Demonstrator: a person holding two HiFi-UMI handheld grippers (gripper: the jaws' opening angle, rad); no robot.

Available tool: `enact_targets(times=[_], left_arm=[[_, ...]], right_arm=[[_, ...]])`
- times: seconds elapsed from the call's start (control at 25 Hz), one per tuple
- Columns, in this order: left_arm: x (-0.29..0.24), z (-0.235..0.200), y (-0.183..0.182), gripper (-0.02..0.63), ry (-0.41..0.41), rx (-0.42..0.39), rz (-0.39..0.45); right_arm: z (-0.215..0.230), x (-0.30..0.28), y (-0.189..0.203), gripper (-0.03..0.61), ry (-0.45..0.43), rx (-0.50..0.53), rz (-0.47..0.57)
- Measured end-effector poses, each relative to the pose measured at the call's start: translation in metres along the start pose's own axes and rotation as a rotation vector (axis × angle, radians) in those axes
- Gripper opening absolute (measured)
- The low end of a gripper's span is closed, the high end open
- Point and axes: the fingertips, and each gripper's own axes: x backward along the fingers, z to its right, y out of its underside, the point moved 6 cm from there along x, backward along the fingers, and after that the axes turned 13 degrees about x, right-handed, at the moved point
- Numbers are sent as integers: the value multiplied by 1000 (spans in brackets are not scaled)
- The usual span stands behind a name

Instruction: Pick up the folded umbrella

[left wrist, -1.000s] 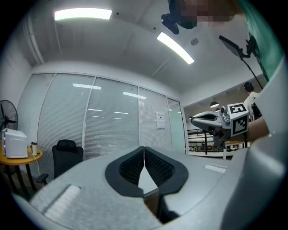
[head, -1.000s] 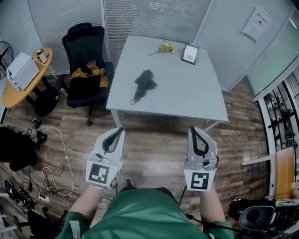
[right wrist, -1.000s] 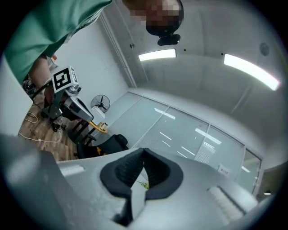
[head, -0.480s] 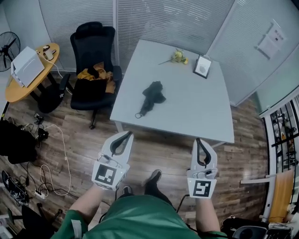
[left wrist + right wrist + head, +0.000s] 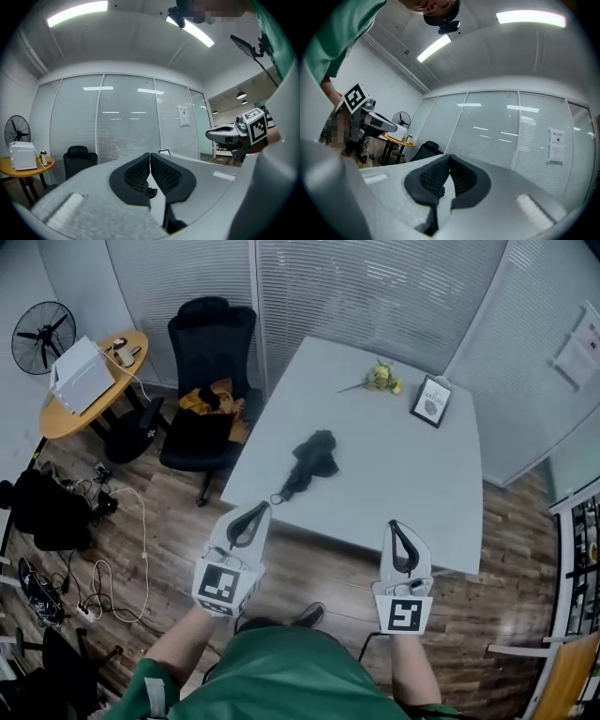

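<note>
The folded black umbrella point(image 5: 310, 459) lies on the pale grey table point(image 5: 412, 484), left of its middle, with its wrist loop point(image 5: 277, 498) pointing at the near edge. In the head view my left gripper point(image 5: 257, 509) hovers just short of that near edge, close to the loop, jaws shut and empty. My right gripper point(image 5: 397, 525) is held level further right, at the table's near edge, also shut with nothing in it. The left gripper view shows closed jaws point(image 5: 150, 155), and so does the right gripper view point(image 5: 449, 157). Neither gripper view shows the umbrella.
A small picture frame point(image 5: 431, 400) and a yellow flower sprig point(image 5: 380, 378) sit at the table's far side. A black office chair point(image 5: 211, 352) with orange cloth stands left of the table. Further left are a round wooden table point(image 5: 66, 413), a fan point(image 5: 45, 335) and floor cables point(image 5: 103, 559).
The person has walked toward the table, so it and the umbrella sit closer. Both grippers have moved forward to the table's near edge and stayed shut.
</note>
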Motion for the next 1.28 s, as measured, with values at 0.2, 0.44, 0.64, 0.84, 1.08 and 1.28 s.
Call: enact_targets(times=[0.2,0.44,0.64,0.84,1.08,1.28], left_arm=[[-33,6,6,14,-46,-5,-25],[-74,0,15,14,-43,20,-72],[-113,-21,33,15,-4,42,-112],[-172,-54,74,78,73,95,-248],[-245,-99,145,188,155,169,-536],[-297,-117,208,283,171,218,-805]], right_arm=[[24,-17,22,2,-45,-18,14],[41,-40,38,2,-69,-44,15],[46,-64,47,2,-49,-26,-19],[53,-95,60,2,-10,-1,-96],[49,-139,68,2,43,8,-185],[39,-161,75,2,63,-3,-240]])
